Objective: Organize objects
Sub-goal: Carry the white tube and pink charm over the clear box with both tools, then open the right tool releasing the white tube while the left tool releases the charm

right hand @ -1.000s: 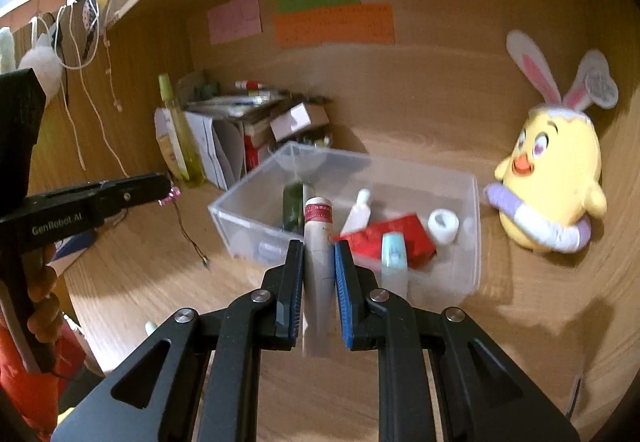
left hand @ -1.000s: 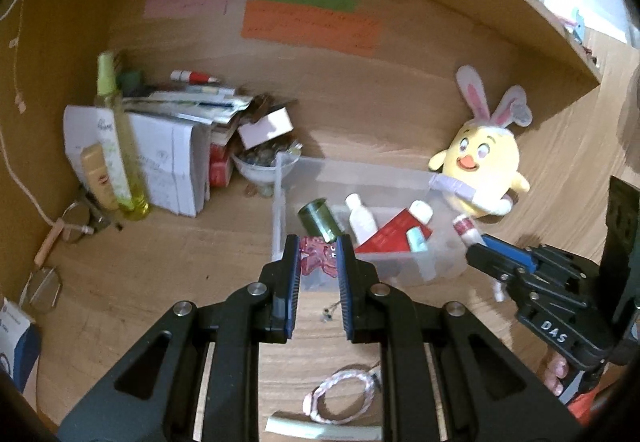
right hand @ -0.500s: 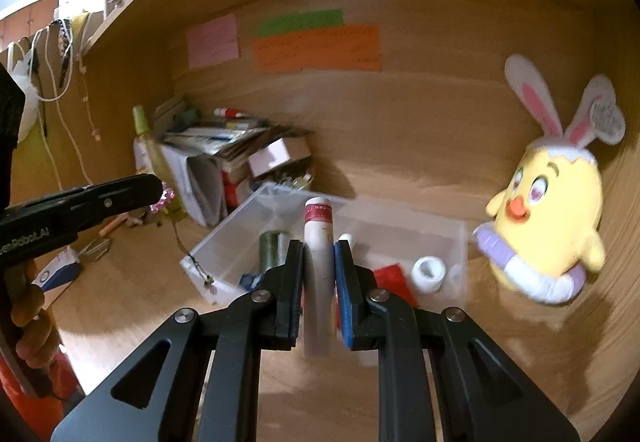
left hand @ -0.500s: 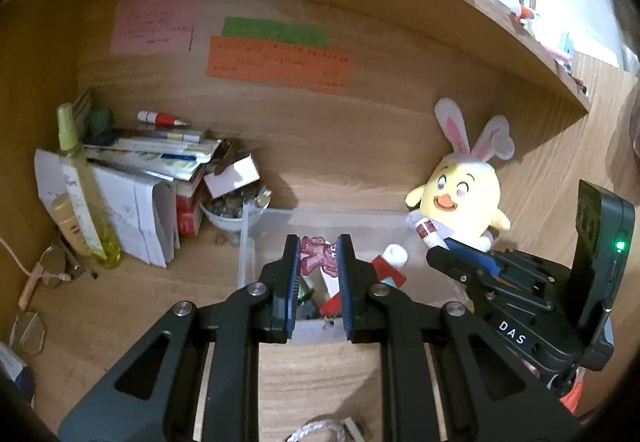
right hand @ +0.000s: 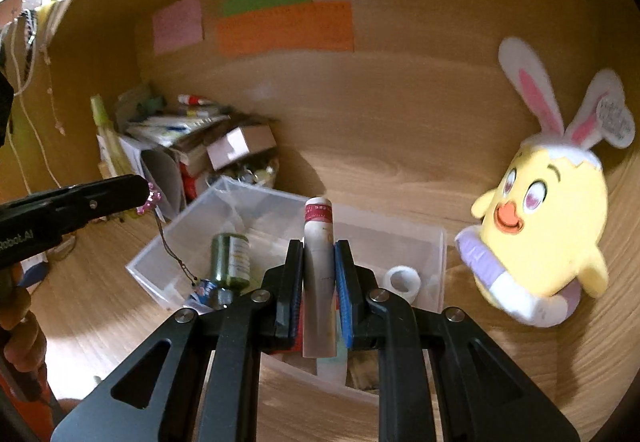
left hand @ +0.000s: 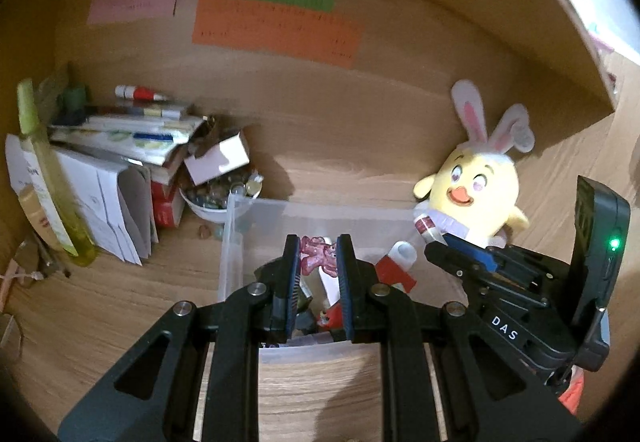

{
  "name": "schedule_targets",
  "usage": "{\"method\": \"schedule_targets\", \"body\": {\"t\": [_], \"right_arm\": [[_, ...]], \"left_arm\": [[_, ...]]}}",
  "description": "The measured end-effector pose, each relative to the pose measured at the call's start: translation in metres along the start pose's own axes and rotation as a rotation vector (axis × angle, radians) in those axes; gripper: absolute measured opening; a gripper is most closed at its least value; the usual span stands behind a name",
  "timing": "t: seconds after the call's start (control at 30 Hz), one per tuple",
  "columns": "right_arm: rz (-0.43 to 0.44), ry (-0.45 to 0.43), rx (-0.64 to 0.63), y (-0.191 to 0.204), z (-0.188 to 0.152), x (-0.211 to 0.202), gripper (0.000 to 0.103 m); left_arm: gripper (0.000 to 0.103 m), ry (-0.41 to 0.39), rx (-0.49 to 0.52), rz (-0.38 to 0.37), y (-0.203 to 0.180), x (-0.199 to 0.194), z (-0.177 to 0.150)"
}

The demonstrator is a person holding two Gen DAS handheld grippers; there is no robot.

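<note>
The left tongs (left hand: 318, 254) were closed to a narrow gap on a small pink charm (left hand: 317, 255), pinched near the tips. In the right wrist view the charm (right hand: 149, 199) showed at the end of those tongs (right hand: 138, 188), with a thin dark cord (right hand: 173, 250) hanging from it down into the clear plastic bin (right hand: 168, 238). The left tongs hung over the near left part of the bin (left hand: 229, 238), above its contents.

The right tongs (right hand: 319, 256) were clamped on a white tube with a red band (right hand: 318, 242). Its long axis ran along the fingers, the banded end pointing forward and up past the tips and the other end reaching back between the fingers. In the left wrist view the tube's banded end (left hand: 425, 227) stuck out of the right tongs (left hand: 436, 254) just in front of the plush chick (left hand: 472, 190). The right tongs were held over the bin's near edge.

Inside the bin lay a dark green bottle (right hand: 231, 258) and a white cap (right hand: 402, 280), well apart. The bin rested on the wooden table (left hand: 100, 306), with the plush chick with rabbit ears (right hand: 548, 218) just beside its right end.
</note>
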State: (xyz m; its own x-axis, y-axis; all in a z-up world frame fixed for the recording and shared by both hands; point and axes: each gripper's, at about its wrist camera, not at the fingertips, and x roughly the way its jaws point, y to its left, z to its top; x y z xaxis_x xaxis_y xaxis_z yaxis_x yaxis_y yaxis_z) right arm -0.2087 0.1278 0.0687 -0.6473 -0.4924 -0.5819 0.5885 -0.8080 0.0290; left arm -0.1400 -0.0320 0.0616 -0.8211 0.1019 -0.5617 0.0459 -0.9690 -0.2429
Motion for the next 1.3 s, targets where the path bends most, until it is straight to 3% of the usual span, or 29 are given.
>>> {"method": "schedule_targets", "body": {"t": [0.77, 1.1, 1.2, 1.3], "right_arm": [[-0.034, 0.139, 0.016, -0.008, -0.017, 0.049, 0.014], [-0.033, 0.165, 0.0, -0.002, -0.021, 0.055, 0.014], [-0.033, 0.171, -0.011, 0.001, -0.021, 0.055, 0.015], [-0.033, 0.17, -0.012, 0.001, -0.02, 0.054, 0.03]], "left_arm": [[0.017, 0.195, -0.027, -0.019, 0.011, 0.068, -0.028], [0.017, 0.203, -0.004, -0.009, 0.006, 0.069, -0.029], [0.027, 0.195, 0.001, -0.01, 0.005, 0.064, -0.028], [0.038, 0.173, 0.011, -0.002, 0.002, 0.057, -0.026]]}}
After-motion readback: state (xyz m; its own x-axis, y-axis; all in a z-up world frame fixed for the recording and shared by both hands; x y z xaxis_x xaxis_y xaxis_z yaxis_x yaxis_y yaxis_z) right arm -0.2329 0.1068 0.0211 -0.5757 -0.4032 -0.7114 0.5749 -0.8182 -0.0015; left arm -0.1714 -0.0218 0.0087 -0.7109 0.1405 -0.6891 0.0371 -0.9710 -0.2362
